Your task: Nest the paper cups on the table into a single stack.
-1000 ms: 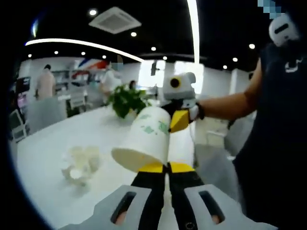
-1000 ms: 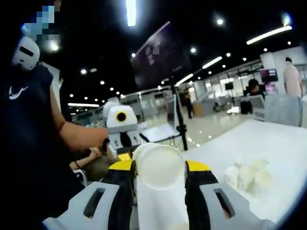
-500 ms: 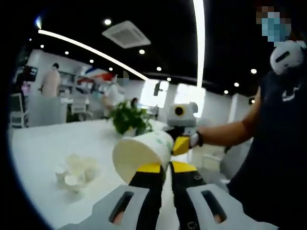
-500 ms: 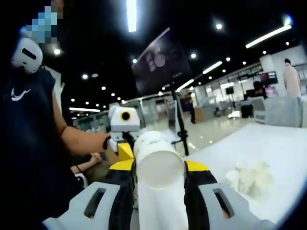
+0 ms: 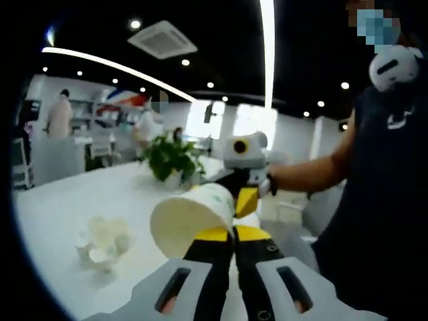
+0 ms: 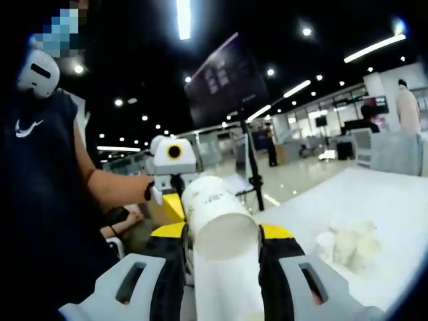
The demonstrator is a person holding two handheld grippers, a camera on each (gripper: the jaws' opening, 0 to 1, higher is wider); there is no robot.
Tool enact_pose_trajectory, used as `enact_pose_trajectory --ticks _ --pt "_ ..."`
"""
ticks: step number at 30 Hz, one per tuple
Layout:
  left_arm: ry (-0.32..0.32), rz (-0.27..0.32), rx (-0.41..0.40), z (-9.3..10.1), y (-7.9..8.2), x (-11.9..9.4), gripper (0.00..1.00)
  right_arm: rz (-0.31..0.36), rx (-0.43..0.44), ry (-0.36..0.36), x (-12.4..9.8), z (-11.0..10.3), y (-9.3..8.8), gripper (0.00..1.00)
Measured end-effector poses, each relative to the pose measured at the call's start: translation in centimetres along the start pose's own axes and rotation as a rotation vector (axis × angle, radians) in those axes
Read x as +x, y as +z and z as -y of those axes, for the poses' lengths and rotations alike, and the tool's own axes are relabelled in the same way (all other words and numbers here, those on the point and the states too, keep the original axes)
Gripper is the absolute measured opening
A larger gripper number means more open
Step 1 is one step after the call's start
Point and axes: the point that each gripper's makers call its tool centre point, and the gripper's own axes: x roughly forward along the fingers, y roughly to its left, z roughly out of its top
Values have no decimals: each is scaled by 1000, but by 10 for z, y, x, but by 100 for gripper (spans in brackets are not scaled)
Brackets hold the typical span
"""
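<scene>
Paper cup (image 5: 190, 217) held aloft between both tools, above the white bench (image 5: 60, 207).
Left tool (image 5: 224, 234) is clamped on its rim; right tool (image 6: 221, 231) is clamped around its body. Crumpled cups (image 6: 348, 244) lie on the bench, far right.

white green-printed cup (image 5: 194, 212), yellow-tipped gripper (image 5: 225, 235)

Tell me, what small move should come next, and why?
Probably push the two cups together. The right gripper holds a cup; the left gripper pinches the rim of a second cup, seemingly slipped over the first. More cups wait on the table.
</scene>
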Motion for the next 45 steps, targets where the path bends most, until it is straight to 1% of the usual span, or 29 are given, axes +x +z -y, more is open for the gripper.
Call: enact_pose_trajectory --ticks 2,6,7,10,14,15,19,20,22,23,24,25,28,31,32,33,35,36,38,39,41,42,45 --pt "21 -23 19 -4 -2 1 0 -18 -9 -21 -1 4 -5 39" --pt "87 -110 42 -17 -12 1 0 -25 -22 -64 -8 10 -13 43" --pt "96 -133 61 -18 -14 1 0 -29 -30 -84 -11 14 -15 44" --pt "97 -130 65 -17 -9 3 0 -39 -41 -127 -18 22 -21 49" --pt "125 -169 73 -24 -8 1 0 -21 -66 -209 -34 38 -22 57" --pt "129 -188 72 -25 -8 1 0 -16 -75 -248 -40 45 -21 59" --pt "142 -250 46 -27 -9 3 0 -28 -110 -324 -57 60 -25 66" --pt "140 -258 51 -27 -8 4 0 -38 -119 -356 -64 66 -29 69" --pt "134 -317 49 -25 -11 5 0 -55 -152 -397 -73 72 -34 72" --pt "134 -335 56 -25 -12 6 0 -75 -163 -424 -80 77 -42 72" --pt "128 -363 66 -24 -13 7 0 -84 -152 -431 -83 78 -46 73" --pt "126 -373 71 -24 -14 7 0 -87 -148 -436 -87 79 -52 75" --pt "145 -444 76 -29 -20 10 0 -94 -149 -453 -97 79 -62 81" --pt "158 -492 105 -32 -22 11 0 -123 -148 -476 -106 81 -78 86" --pt "156 -527 128 -33 -23 11 0 -130 -139 -484 -108 81 -83 88" --pt "155 -538 154 -34 -23 12 0 -129 -133 -494 -111 81 -86 88" --pt "164 -571 156 -36 -24 12 0 -124 -124 -508 -116 82 -91 92" --pt "144 -606 164 -34 -26 12 0 -121 -116 -519 -119 83 -93 94" --pt "145 -639 168 -34 -27 11 0 -117 -112 -534 -124 84 -95 97" --pt "139 -669 153 -33 -28 11 0 -117 -106 -541 -127 84 -96 97" --pt "138 -689 139 -33 -27 12 0 -116 -104 -554 -130 85 -98 98" --pt "139 -695 141 -33 -25 14 0 -114 -106 -561 -132 86 -99 100" --pt "137 -725 162 -34 -21 18 0 -116 -101 -575 -137 87 -104 100"
